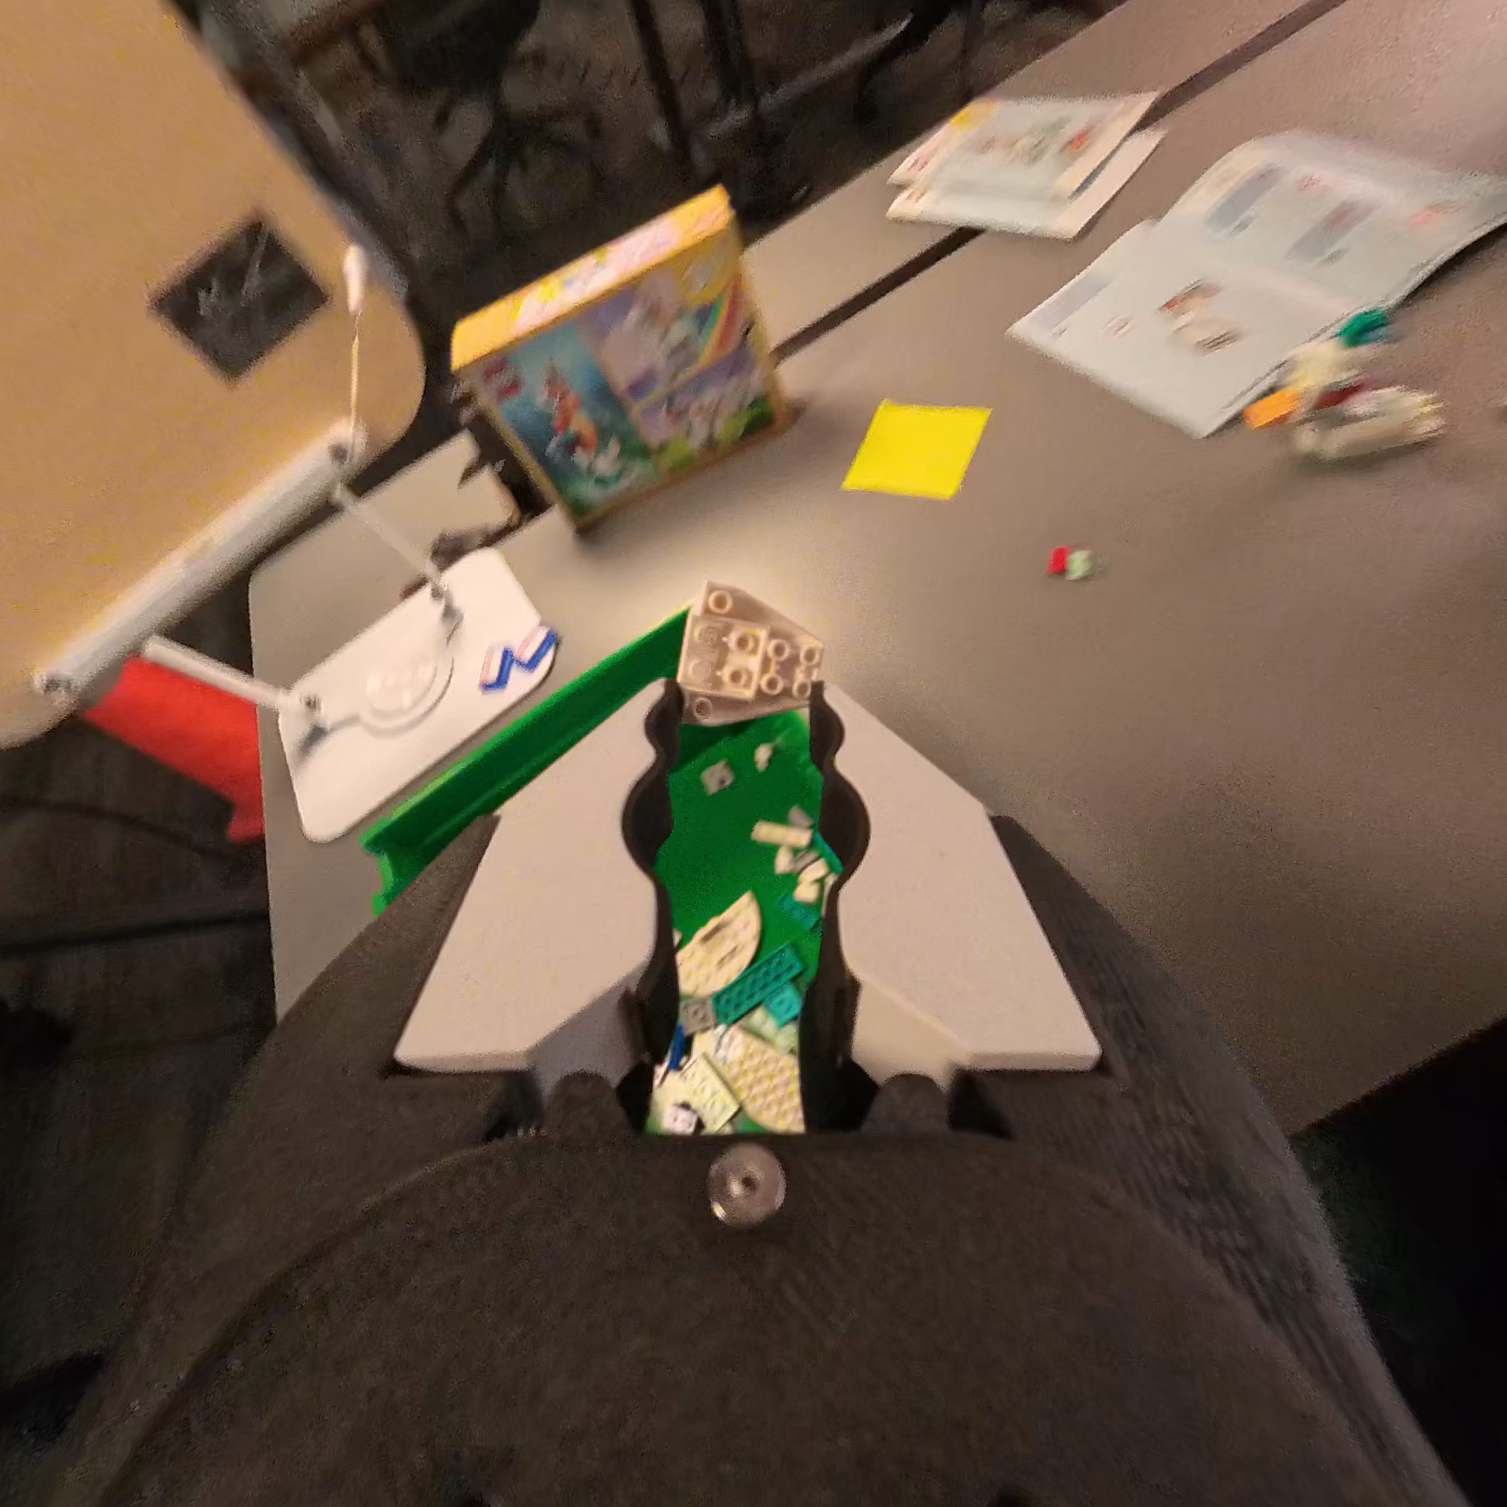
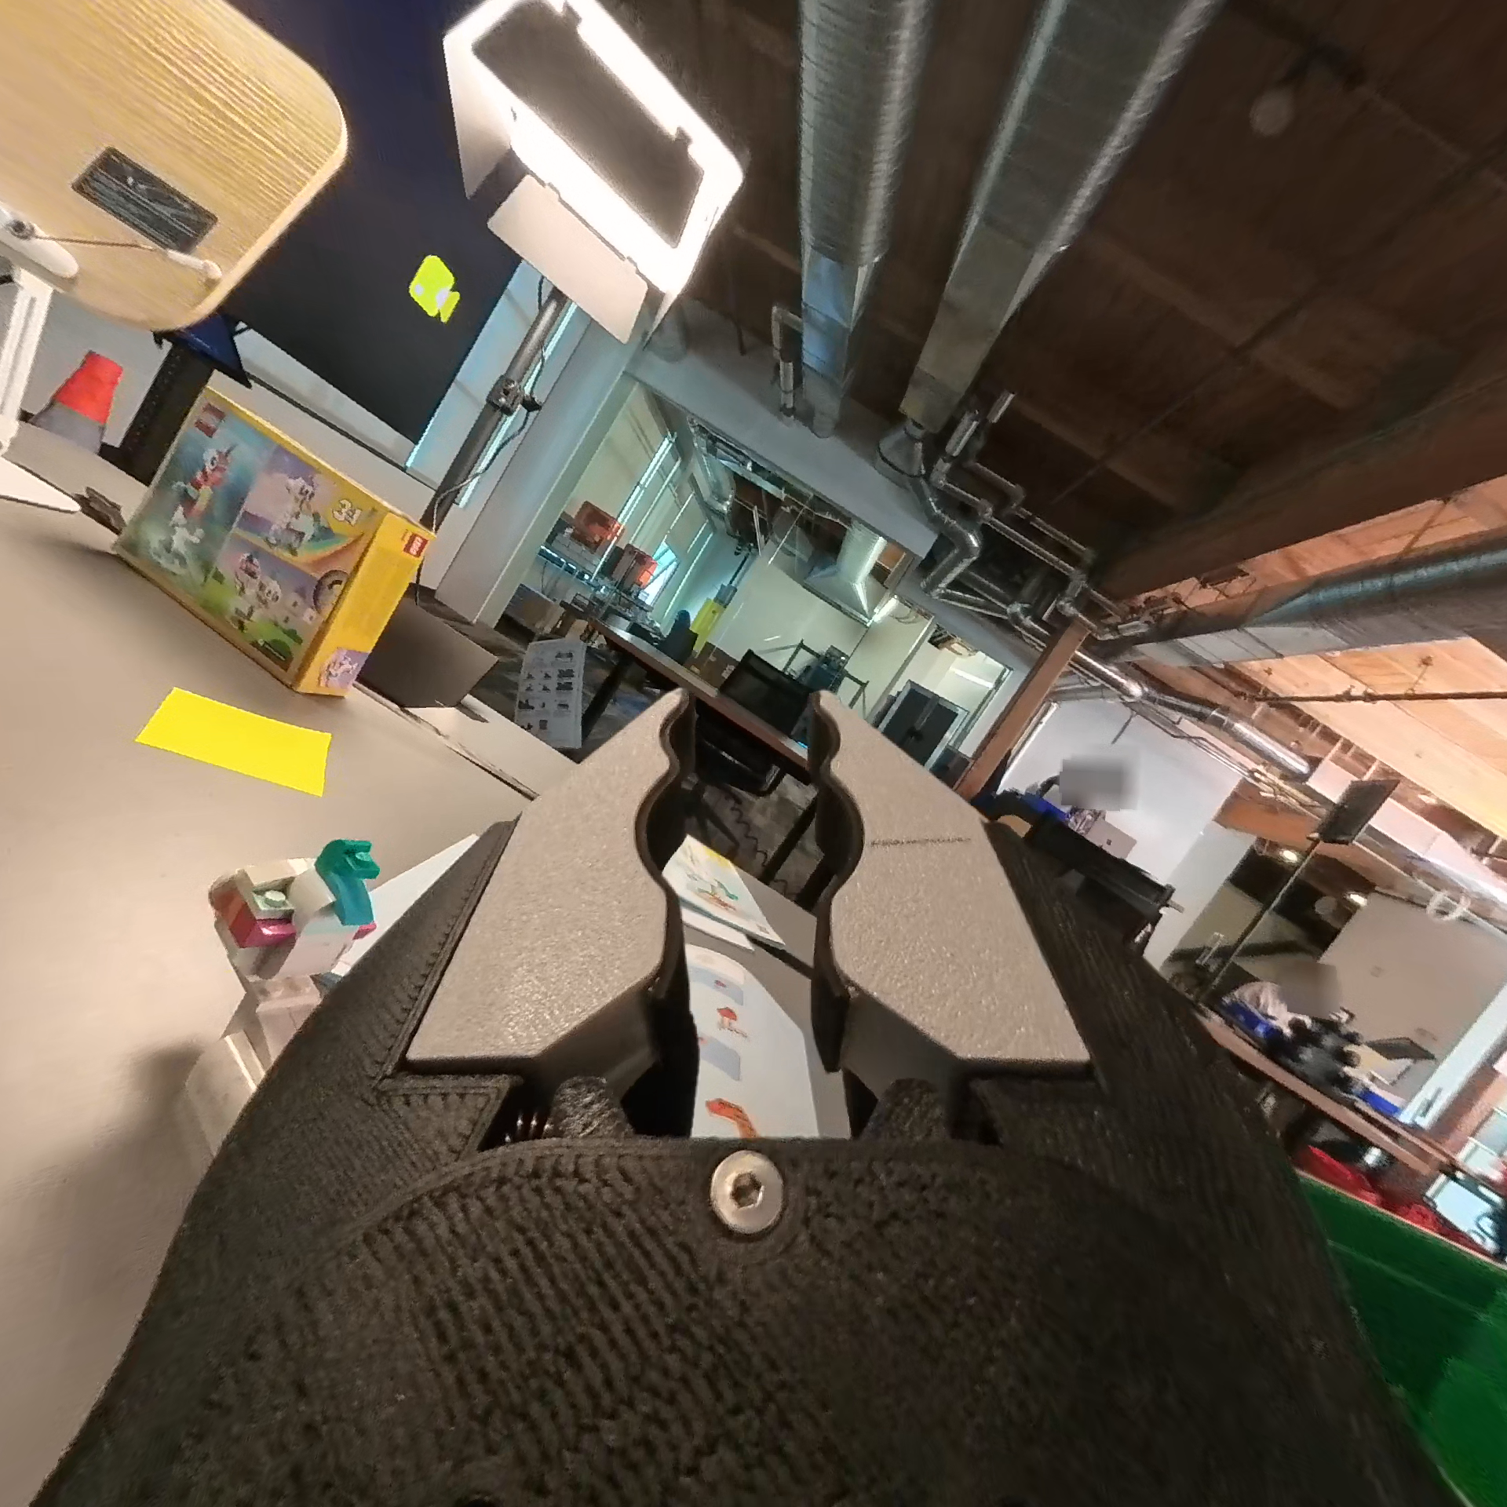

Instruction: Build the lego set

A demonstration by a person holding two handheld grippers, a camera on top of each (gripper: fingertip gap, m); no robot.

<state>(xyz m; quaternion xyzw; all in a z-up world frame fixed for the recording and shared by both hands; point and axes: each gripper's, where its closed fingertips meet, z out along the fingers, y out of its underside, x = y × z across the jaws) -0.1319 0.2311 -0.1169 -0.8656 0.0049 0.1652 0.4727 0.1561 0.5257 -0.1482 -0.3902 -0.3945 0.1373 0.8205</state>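
The left gripper (image 1: 746, 693) pinched a white wedge plate (image 1: 746, 652) by its tips above the green tray (image 1: 718, 848) of loose pieces. The right gripper (image 2: 754, 718) stood slightly parted, empty; a partly built model (image 2: 298, 917) sat at its nine o'clock, the set's box (image 2: 269, 554) at eleven.

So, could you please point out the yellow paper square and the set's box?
yellow paper square (image 1: 917, 448), left wrist view, middle of the sheet.
set's box (image 2: 269, 563), right wrist view, its pictured front face.
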